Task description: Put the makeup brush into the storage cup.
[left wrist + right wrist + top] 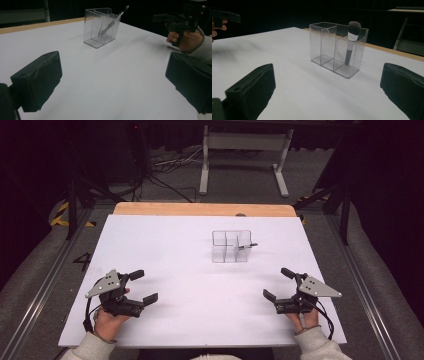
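High view: clear plastic three-compartment organiser box [230, 246] standing upright past the middle of the white table [165, 250], a black-handled makeup brush [246, 246] leaning in its right-hand end compartment, head poking out over the rim. Left gripper [143, 286] near the front left corner, right gripper [278, 283] near the front right, both held low, jaws spread wide and empty, well apart from the box.

Left gripper view: box [100, 27] far ahead between the spread jaws, brush [113, 20] tilted toward the other hand's gripper [175, 17].

Right gripper view: box [338, 47] closer, brush [351, 42] with grey bristles up, white band below, slanted against the end wall.

Likely step: reaching for the brush. Best taken with the right gripper, nearer that compartment; approach from above, line the jaws across the exposed handle just under the band, close gently, lift along the slant to avoid tipping the light box. Steadying the box with the left gripper advisable.
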The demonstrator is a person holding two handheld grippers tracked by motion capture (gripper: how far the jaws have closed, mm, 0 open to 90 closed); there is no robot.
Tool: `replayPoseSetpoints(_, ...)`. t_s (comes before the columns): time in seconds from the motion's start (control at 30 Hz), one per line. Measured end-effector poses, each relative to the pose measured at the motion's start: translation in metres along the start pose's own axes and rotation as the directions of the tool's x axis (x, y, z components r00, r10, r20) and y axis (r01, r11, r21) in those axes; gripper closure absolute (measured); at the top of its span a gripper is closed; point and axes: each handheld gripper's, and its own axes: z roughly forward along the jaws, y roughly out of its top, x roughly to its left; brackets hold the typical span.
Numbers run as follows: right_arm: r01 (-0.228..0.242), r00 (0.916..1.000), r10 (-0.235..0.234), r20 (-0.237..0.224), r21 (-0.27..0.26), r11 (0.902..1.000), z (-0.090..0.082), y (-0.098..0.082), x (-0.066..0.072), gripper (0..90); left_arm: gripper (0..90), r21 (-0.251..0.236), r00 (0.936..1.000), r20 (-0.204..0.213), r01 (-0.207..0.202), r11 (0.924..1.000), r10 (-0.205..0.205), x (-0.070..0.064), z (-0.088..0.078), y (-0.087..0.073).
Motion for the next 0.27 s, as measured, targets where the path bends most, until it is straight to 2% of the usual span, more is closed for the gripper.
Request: replayPoseSetpoints(0.27, 0.002, 1.0, -0.002, 0.0, -0.003, 1.0, 0.0002, -0.0001, 0.0019, 0.0, 1.6, 0.004, 1.0, 0.004, 0.004, 1.0, -0.004, 0.0, 0.0009, -0.0008)
